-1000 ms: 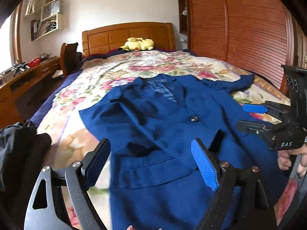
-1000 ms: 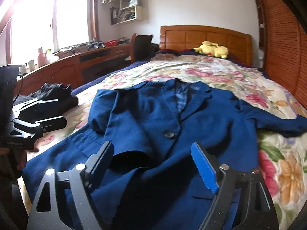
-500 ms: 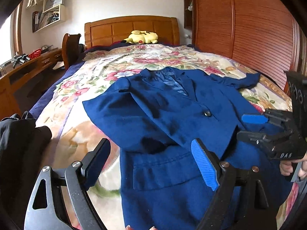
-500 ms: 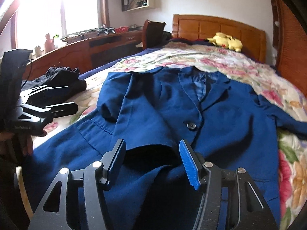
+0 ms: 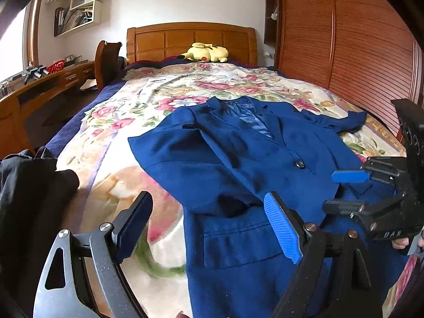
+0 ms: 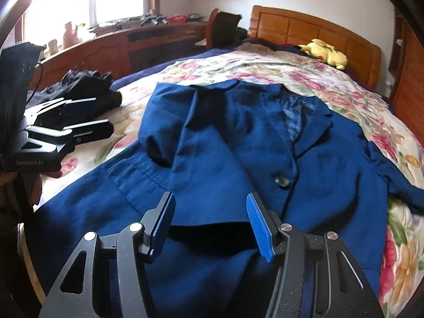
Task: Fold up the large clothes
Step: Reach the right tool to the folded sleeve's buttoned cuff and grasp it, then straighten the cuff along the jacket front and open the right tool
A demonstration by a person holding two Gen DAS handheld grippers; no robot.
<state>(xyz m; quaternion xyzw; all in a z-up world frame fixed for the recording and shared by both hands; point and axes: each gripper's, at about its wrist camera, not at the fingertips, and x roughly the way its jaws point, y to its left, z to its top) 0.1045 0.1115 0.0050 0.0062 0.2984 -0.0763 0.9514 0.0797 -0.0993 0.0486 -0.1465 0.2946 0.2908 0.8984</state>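
Note:
A dark blue jacket (image 5: 238,159) lies face up on the flowered bedspread (image 5: 111,180), collar toward the headboard. One sleeve is folded across its front, and the other sleeve (image 5: 341,122) trails toward the wardrobe. My left gripper (image 5: 209,212) hovers open over the jacket's left edge and pocket, with nothing between its fingers. My right gripper (image 6: 210,206) hangs low over the folded flap's hem on the jacket (image 6: 238,145). Its jaws stand partly apart and its pads are not pressing the cloth. Each gripper shows in the other's view: right gripper (image 5: 344,188), left gripper (image 6: 90,116).
A heap of black clothes (image 5: 29,190) lies at the bed's left edge. A yellow plush toy (image 5: 208,53) rests by the wooden headboard (image 5: 190,39). A slatted wardrobe (image 5: 357,53) runs along the right side. A desk (image 6: 119,50) and a chair (image 6: 224,29) stand on the left.
My right gripper's jaws have narrowed and it has moved in lower over the folded flap's hem. My left gripper has shifted left, so the jacket sits further right in its view.

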